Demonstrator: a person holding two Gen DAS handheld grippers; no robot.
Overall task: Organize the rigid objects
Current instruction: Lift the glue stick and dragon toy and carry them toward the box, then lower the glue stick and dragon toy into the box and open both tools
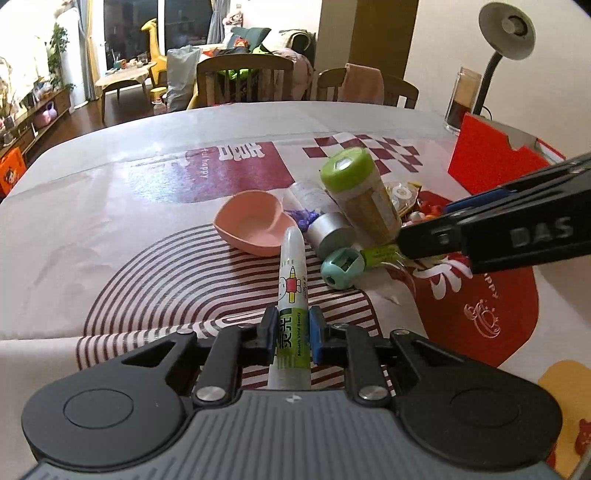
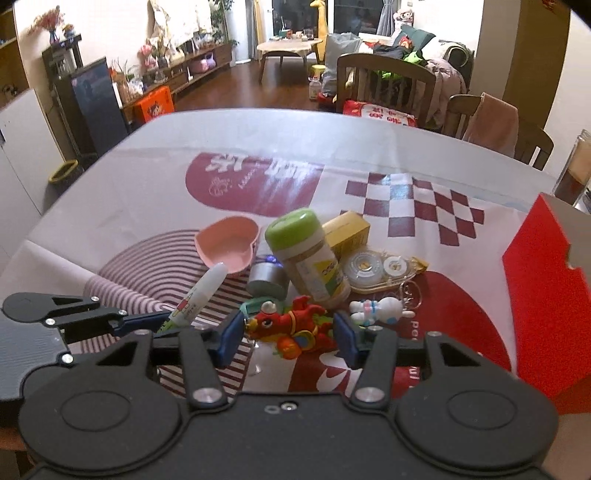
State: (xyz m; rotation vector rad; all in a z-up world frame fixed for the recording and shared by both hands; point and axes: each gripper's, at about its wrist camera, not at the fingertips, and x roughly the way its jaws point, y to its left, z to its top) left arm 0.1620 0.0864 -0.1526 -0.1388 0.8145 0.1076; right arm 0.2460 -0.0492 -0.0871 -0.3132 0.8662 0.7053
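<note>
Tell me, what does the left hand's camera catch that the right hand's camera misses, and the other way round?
Only the left view shows the teal sharpener and desk lamp. Only the right view shows the red toy between its fingers, the white bunny keychain, yellow box and tape dispenser. Both show the pen clamped in the left gripper, the pink bowl and green-lidded jar.

Both wrist views close above the table [image 1: 110, 192], angled down, sharing the pink bowl [image 1: 255, 227] clutter.
</note>
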